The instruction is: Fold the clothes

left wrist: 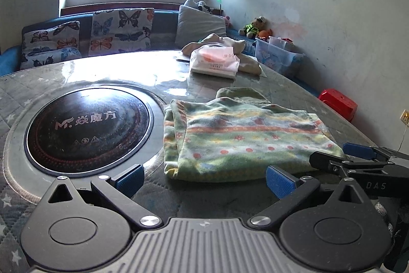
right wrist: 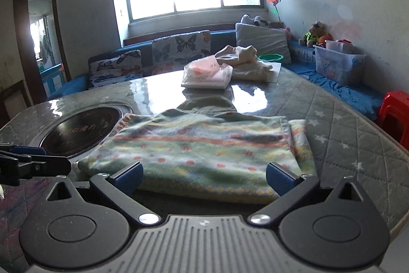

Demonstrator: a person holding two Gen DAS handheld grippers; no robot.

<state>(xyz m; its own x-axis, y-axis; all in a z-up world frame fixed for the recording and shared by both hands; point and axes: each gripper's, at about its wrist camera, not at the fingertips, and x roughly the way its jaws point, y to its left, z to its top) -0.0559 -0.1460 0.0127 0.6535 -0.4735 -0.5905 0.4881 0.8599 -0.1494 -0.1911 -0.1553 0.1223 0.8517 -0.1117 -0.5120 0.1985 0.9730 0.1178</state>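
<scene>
Green patterned garment (right wrist: 204, 147) lies flat, part-folded, dead ahead of R gripper (right wrist: 204, 177), long axis crosswise to its fingers, near hem just beyond tips. L gripper (left wrist: 204, 179) sits off garment's left-near corner. Both spread wide, empty. R nearer; judge it takes hem.

On the table I count one folded green garment (right wrist: 204, 145) at the centre, one cream cloth (right wrist: 245, 63) at 12 o'clock, one tissue pack (right wrist: 207, 76) beside it, one round cooktop (left wrist: 87, 127) at 9 o'clock. Two butterfly cushions (right wrist: 179, 47), one grey pillow (right wrist: 263, 40), one red stool (right wrist: 396, 114), one teddy bear (right wrist: 314, 32).
</scene>
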